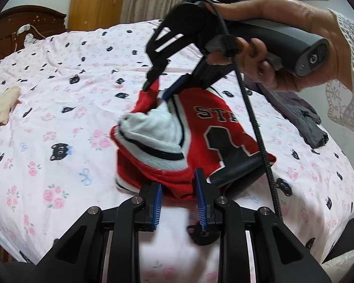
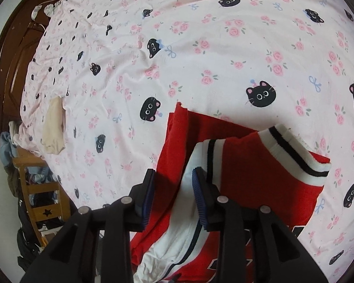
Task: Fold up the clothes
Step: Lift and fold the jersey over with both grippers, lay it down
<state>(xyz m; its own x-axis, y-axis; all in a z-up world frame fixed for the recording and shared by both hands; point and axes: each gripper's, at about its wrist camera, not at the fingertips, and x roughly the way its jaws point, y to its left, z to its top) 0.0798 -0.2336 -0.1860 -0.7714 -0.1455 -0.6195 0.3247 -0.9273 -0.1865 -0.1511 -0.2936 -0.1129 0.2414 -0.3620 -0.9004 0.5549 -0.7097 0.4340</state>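
Observation:
A red jersey [image 1: 195, 108] with white-and-black trim and black lettering lies partly folded on the bed. In the left wrist view my left gripper [image 1: 178, 198] is at the jersey's near hem. Its blue pads [image 1: 157, 207] stand apart, with the hem's edge lying loose between the tips. A hand [image 1: 271, 54] holds my right gripper [image 1: 159, 89], pointing down at the jersey's far shoulder. In the right wrist view the right gripper [image 2: 173, 172] is open. Red and white cloth of the jersey [image 2: 247, 165] sits in the gap, and the pads do not press on it.
The bed sheet [image 1: 59, 118] is pink with black cats and roses. A grey garment [image 1: 302, 118] lies at the right and a beige one [image 1: 0, 110] at the left. The dark wooden headboard [image 2: 11, 59] and a wooden chair [image 2: 35, 188] piled with clothes stand beside the bed. A black cable [image 1: 254, 122] hangs across the jersey.

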